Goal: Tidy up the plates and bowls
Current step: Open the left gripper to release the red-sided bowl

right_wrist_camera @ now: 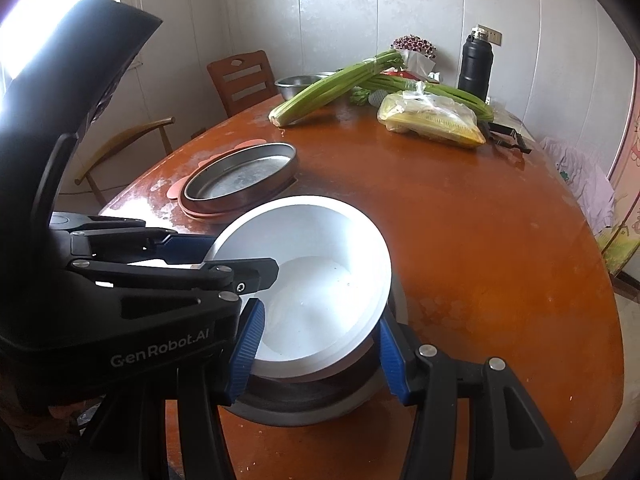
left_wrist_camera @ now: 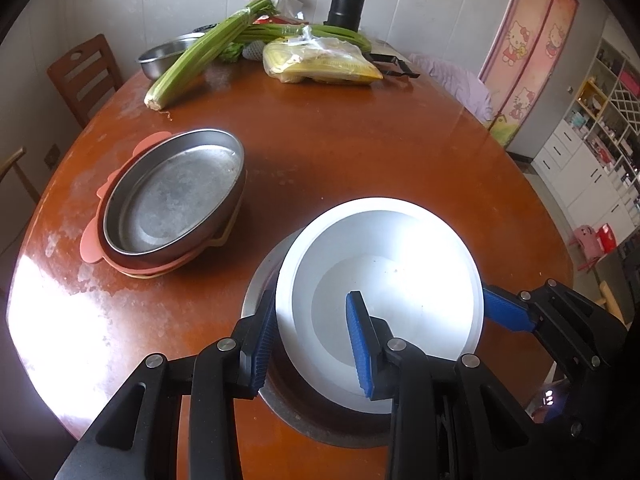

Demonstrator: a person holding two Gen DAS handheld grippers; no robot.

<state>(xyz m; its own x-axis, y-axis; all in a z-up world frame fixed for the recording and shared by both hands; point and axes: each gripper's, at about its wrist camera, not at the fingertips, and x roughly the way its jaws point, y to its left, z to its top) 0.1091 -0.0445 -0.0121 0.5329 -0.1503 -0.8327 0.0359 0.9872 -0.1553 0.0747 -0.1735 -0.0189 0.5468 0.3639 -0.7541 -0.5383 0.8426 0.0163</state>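
Observation:
A white bowl [left_wrist_camera: 380, 280] [right_wrist_camera: 320, 276] rests tilted in a steel bowl [left_wrist_camera: 256, 288] [right_wrist_camera: 304, 404] on the brown table's near side. My left gripper [left_wrist_camera: 312, 344] straddles the white bowl's near-left rim, one finger inside, one outside, with a gap. My right gripper [right_wrist_camera: 316, 354] straddles the opposite rim, jaws apart; it also shows in the left wrist view [left_wrist_camera: 508, 312]. A steel oval dish [left_wrist_camera: 176, 196] [right_wrist_camera: 244, 178] sits on stacked pink and yellow plates [left_wrist_camera: 94, 246] to the left.
At the table's far end lie celery bunches [left_wrist_camera: 200, 56], a bag of corn [left_wrist_camera: 320, 64], a steel bowl [left_wrist_camera: 164, 56], a black flask [left_wrist_camera: 346, 0] and tongs [left_wrist_camera: 394, 66]. Wooden chairs [left_wrist_camera: 86, 76] stand at the left. Shelves [left_wrist_camera: 600, 140] stand at the right.

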